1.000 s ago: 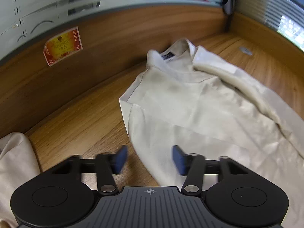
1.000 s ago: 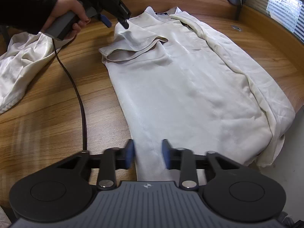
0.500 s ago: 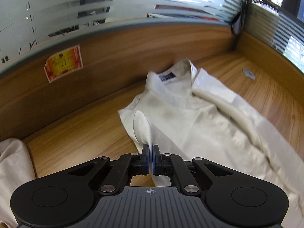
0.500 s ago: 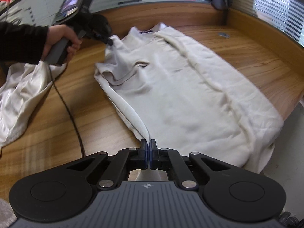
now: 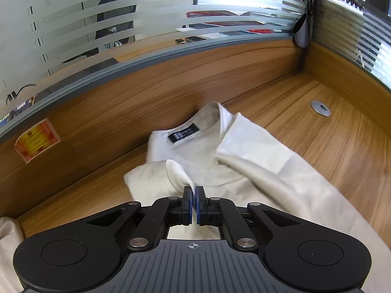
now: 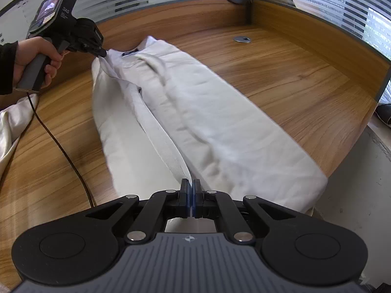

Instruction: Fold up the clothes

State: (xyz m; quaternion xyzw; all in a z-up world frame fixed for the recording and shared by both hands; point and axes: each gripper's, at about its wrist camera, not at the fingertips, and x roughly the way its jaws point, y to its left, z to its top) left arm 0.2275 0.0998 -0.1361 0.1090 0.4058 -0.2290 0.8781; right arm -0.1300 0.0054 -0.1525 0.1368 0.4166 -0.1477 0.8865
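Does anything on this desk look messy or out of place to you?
A little. The white shirt is only half folded: both grippers pinch its left edge, lifted toward the middle, and the cloth is rumpled. A second pale garment lies crumpled at the desk's left edge. Nothing looks spilled or damaged.
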